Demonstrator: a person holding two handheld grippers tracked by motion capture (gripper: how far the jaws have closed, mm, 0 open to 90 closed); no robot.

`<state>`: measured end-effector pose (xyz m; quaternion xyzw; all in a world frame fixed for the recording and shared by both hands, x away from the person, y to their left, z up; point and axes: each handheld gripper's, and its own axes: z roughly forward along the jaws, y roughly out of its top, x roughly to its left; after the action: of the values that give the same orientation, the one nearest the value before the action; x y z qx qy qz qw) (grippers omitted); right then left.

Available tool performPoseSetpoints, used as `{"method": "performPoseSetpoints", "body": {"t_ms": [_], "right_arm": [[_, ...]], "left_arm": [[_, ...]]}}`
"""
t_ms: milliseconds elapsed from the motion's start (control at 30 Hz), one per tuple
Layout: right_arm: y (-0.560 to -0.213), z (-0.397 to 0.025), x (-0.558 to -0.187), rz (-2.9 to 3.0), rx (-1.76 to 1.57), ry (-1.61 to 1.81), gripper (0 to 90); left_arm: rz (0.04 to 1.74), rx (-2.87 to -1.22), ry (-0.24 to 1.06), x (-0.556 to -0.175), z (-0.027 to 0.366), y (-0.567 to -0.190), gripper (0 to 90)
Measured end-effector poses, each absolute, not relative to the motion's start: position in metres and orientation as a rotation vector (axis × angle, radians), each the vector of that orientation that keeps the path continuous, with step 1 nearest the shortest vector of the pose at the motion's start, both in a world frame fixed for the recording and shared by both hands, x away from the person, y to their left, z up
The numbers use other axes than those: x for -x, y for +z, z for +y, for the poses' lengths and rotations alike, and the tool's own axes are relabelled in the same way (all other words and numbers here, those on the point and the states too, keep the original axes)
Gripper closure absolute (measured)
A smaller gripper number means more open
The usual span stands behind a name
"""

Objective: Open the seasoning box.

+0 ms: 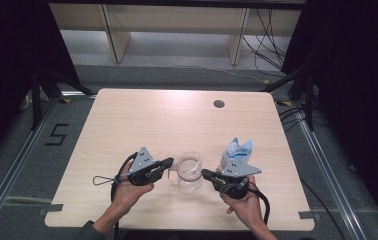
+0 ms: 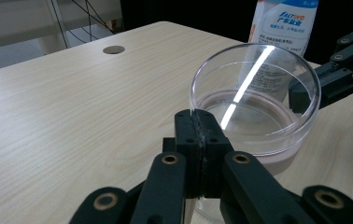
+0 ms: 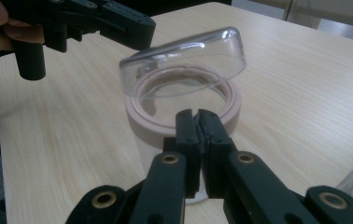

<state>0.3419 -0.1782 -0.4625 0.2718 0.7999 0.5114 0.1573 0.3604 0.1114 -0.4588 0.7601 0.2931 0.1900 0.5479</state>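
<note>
Pale wooden table under everything. Blue-and-white salt bag upright behind the right hand, just beside the container. Clear round container at the near middle, between both tools, its pink base ring beneath the tilted transparent wall. Left gripper clamped tight on the near rim. Right gripper pinched on the opposite rim.
</note>
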Motion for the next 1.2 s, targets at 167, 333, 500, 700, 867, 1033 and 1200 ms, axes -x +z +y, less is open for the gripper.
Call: {"method": "performPoseSetpoints", "body": {"t_ms": [167, 333, 500, 700, 867, 1033, 1200], "right_arm": [[-0.461, -0.173, -0.342, 2.269, -0.771, 1.483, 88.6], [-0.456, -0.172, -0.343, 2.284, -0.76, 1.485, 88.7], [-0.451, -0.17, -0.343, 2.286, -0.764, 1.507, 88.7], [-0.442, -0.167, -0.342, 2.276, -0.736, 1.501, 88.6], [-0.435, -0.161, -0.341, 2.259, -0.733, 1.508, 88.6], [-0.432, -0.156, -0.34, 2.254, -0.717, 1.524, 88.6], [-0.427, -0.149, -0.34, 2.239, -0.688, 1.536, 88.5]], "left_arm": [[0.704, -1.807, 0.444, -0.36, 0.114, -0.458, 80.8], [0.745, -1.762, 0.419, -0.357, 0.125, -0.459, 64.6], [0.749, -1.786, 0.444, -0.353, 0.133, -0.464, 54.0], [0.755, -1.824, 0.466, -0.346, 0.141, -0.474, 38.5], [0.789, -1.873, 0.487, -0.339, 0.144, -0.485, 26.1], [0.809, -1.906, 0.483, -0.336, 0.146, -0.492, 22.2], [0.829, -1.904, 0.471, -0.336, 0.147, -0.496, 20.3]]}}
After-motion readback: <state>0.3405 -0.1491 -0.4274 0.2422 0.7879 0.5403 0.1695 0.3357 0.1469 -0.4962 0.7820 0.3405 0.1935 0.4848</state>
